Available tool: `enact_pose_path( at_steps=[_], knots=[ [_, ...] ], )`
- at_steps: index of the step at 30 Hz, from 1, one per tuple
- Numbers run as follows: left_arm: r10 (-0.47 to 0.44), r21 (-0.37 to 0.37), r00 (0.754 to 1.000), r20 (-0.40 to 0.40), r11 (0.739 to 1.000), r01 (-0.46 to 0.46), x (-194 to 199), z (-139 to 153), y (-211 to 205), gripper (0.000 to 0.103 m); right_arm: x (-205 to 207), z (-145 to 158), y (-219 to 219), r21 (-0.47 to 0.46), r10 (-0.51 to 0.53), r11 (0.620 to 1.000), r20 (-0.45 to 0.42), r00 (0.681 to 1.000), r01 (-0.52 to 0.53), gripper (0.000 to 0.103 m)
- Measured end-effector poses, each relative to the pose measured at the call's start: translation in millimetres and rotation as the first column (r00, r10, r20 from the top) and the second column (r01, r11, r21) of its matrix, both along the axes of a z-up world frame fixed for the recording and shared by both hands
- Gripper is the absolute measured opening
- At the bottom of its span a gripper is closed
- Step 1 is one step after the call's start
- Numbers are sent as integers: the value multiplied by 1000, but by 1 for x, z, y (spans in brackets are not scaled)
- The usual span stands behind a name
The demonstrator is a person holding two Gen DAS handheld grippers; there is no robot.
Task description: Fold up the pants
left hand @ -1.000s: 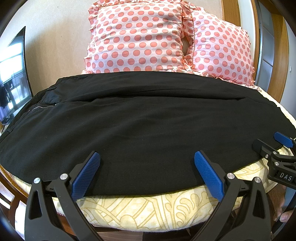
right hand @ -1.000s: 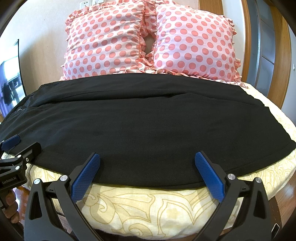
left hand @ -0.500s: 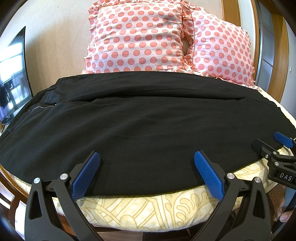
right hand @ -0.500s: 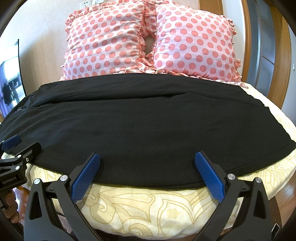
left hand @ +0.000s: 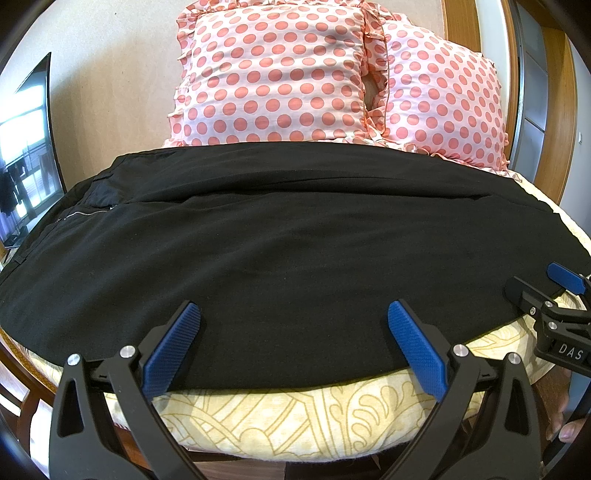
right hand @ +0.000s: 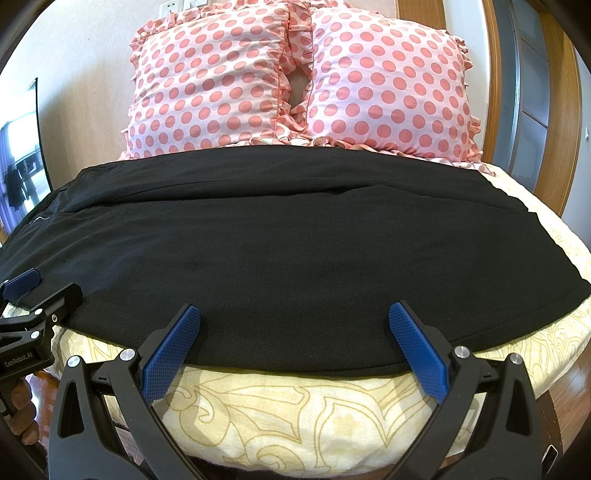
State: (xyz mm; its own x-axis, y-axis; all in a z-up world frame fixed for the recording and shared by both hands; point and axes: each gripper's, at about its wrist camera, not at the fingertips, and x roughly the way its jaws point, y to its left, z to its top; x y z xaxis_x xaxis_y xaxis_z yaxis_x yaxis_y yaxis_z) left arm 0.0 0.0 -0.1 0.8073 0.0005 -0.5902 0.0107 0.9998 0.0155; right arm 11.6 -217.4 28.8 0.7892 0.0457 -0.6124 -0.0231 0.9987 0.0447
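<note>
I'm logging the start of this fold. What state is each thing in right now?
Black pants: spread flat across the bed, unfolded, zipper end to the left.
Left gripper: open, over the pants' near edge, holding nothing.
Right gripper: open, over the near edge, holding nothing.
Polka-dot pillows: two, propped side by side at the head.
Bedspread: smooth.

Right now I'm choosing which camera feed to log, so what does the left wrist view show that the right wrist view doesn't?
Only the left wrist view shows the metal zipper clearly, at the pants' waist end on the left, and the right gripper side-on at its right edge. Only the right wrist view shows the wall outlet above the pillows, and the left gripper at its left edge. Both show the black pants spread across the yellow patterned bedspread, two polka-dot pillows behind, and open jaws above the pants' near edge.
</note>
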Motion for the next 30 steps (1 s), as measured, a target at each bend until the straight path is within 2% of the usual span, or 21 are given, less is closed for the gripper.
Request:
enact_pose_path(
  at_steps=[30],
  knots=[
    [-1, 1, 1000, 0, 1000, 1, 0, 0, 0, 101, -2, -4, 2, 0, 11, 1000, 6, 1000, -11, 102]
  ],
)
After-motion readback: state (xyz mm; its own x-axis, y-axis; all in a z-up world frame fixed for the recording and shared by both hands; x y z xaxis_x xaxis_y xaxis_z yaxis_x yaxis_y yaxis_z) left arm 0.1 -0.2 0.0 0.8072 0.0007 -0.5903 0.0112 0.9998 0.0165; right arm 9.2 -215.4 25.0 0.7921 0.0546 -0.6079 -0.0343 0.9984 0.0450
